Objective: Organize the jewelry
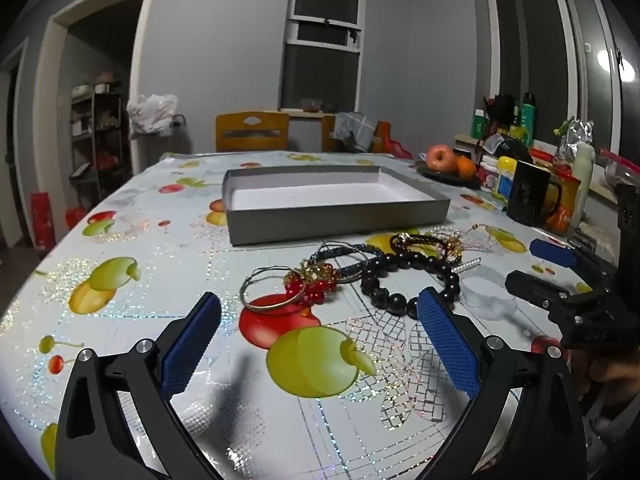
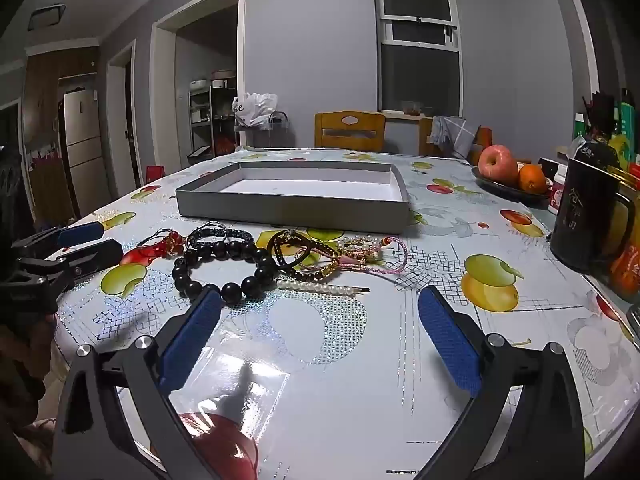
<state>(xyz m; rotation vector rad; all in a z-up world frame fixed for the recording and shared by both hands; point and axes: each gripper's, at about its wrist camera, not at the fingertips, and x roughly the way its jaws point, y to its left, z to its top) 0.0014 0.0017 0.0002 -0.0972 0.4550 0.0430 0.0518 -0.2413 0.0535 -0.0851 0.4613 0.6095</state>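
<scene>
Grey open box (image 1: 336,220) at 12 o'clock on fruit-print surface (image 1: 120,344), black bead bracelet (image 2: 224,268) among tangled jewelry before it, left hand-held gripper (image 1: 320,320) and right hand-held gripper (image 2: 320,316) both released, holding nothing

Left tongs (image 1: 320,312), right tongs (image 2: 320,304) spread wide, holding nothing.

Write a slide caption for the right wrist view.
Open right gripper faces tangled bracelets before an empty gray tray.

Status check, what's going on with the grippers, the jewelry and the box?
Left gripper open, right gripper open, both holding nothing. Jewelry heaped on the table, none in the box. Nothing in the way.
</scene>
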